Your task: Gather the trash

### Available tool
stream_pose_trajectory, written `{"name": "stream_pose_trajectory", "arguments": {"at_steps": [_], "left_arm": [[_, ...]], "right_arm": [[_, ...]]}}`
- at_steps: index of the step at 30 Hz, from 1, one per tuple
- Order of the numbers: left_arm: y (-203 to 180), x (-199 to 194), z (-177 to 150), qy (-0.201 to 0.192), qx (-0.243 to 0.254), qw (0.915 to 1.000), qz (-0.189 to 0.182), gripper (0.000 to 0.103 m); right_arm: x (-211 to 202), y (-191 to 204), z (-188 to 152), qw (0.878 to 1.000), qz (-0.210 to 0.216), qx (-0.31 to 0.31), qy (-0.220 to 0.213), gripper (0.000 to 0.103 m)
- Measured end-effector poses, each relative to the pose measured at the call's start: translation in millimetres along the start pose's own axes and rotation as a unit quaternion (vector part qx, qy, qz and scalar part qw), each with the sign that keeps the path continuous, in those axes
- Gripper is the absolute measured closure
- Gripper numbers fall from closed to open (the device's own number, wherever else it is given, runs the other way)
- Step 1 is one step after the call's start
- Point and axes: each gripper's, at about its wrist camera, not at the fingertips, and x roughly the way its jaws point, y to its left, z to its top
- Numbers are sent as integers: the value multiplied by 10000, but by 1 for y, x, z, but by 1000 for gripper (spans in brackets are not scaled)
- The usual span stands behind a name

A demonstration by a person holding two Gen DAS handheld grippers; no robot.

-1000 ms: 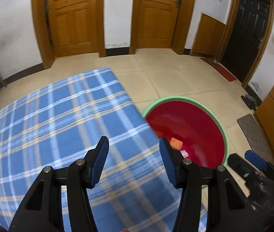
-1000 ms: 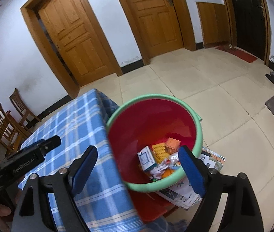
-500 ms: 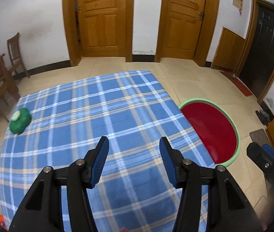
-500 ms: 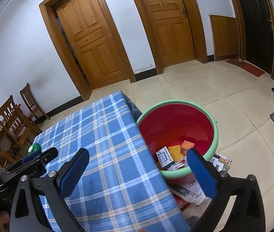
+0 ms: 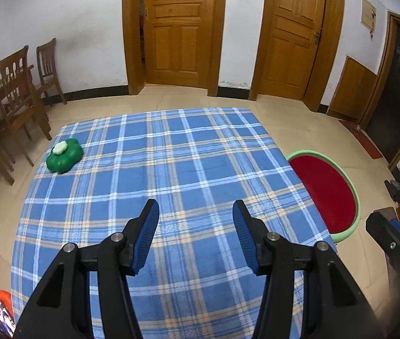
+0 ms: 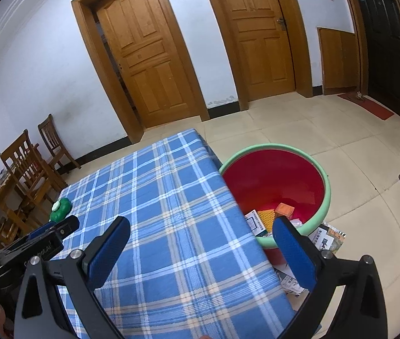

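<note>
While both claws hung above the blue-checked surface (image 5: 188,152) gripping nothing, the left claw (image 5: 195,237) stood half open and the right claw (image 6: 200,251) gaped wide, having just spread. A green object (image 5: 64,159) lay far ahead-left; the red bin (image 6: 273,186) of trash (image 6: 273,217) sat right.

Toy (image 5: 64,156) on table's (image 5: 188,152) far left; basin (image 5: 330,190) right, below.

Desk (image 5: 171,169) is covered in soft matt woven cloth, blue plaid. Basin (image 6: 324,180) is seen as smooth glossy plastic, red inside with a pale green rim; doors (image 5: 181,28) and chairs (image 5: 16,90) are varnished wood. Floor (image 6: 298,130) is laid in smooth, slightly glossy beige tile.
</note>
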Motion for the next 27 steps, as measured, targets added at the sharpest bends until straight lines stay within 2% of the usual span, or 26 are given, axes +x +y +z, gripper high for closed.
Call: {"name": "stream_pose_trajectory", "arguments": {"at_steps": [12, 27], "left_arm": [[16, -9, -4, -93, -157, 9996, 196, 49], [20, -10, -4, -106, -198, 9995, 226, 49]], "right_arm": [[-5, 11, -4, 9999, 79, -119, -11, 0], [-4, 13, -4, 9999, 96, -139, -7, 0]]}}
